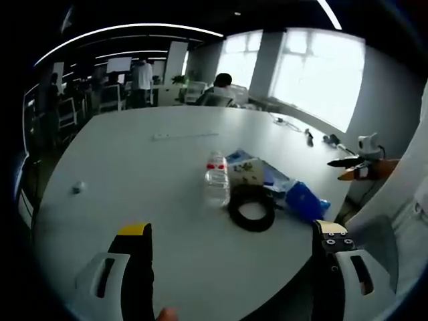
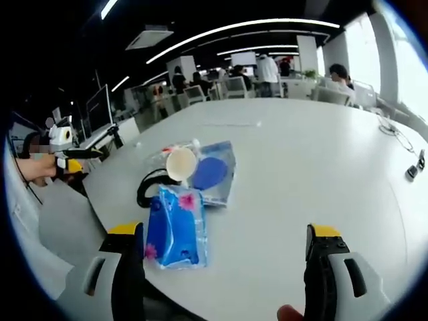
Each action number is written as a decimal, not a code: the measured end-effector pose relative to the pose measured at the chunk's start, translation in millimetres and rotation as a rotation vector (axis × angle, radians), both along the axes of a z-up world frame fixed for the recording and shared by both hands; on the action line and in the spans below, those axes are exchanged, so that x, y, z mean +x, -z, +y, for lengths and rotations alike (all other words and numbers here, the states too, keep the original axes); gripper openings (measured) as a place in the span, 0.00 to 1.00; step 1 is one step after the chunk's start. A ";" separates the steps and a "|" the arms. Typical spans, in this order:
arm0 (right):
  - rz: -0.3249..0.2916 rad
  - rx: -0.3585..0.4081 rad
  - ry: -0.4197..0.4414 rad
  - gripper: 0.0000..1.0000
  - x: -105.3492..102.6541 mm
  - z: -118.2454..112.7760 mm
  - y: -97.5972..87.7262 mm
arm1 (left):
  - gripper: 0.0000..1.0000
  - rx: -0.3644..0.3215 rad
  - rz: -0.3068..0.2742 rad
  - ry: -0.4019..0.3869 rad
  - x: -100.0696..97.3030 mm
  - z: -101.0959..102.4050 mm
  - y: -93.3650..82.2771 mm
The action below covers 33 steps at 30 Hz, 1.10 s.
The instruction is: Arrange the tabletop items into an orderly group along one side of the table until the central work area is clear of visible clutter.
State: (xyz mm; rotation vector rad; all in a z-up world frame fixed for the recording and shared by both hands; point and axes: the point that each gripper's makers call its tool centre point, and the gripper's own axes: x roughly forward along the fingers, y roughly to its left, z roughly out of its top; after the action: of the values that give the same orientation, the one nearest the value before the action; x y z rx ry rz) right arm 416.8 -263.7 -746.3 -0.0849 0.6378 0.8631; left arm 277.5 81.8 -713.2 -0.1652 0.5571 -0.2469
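Note:
On the white table (image 1: pixel 134 160) a small cluster lies near the edge: a clear water bottle (image 1: pixel 217 180), a black cable coil (image 1: pixel 251 208), a patterned box (image 1: pixel 246 172) and a blue packet (image 1: pixel 304 200). My left gripper (image 1: pixel 232 229) hovers open just short of the coil, holding nothing. In the right gripper view the blue packet (image 2: pixel 175 227) lies close to the left jaw of my open right gripper (image 2: pixel 224 229). Behind it are the bottle's round end (image 2: pixel 180 163), the coil (image 2: pixel 148 187) and a clear pouch with a blue disc (image 2: pixel 212 170).
A small white object (image 1: pixel 77 187) and a long white strip (image 1: pixel 184 136) lie farther out on the table. Dark cables and plugs (image 2: pixel 414 164) sit by the far edge. People and desks fill the background. A hand holds the other gripper (image 1: pixel 358 167) (image 2: pixel 70 160) beyond the table edge.

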 end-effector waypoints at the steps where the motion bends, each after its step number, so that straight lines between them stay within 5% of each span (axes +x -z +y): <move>1: 0.001 0.002 0.000 1.00 -0.3 0.2 0.1 | 0.96 -0.002 -0.002 -0.001 0.5 -0.7 -1.0; 33: 0.002 0.027 -0.029 1.00 3.0 27.2 -2.5 | 0.96 -0.013 0.017 0.060 22.1 -11.3 6.5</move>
State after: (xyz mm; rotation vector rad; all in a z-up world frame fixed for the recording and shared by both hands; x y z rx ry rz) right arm 419.8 -236.5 -743.8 -0.0685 0.6281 0.8995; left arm 299.5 70.5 -719.7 -0.1634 0.5784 -0.3075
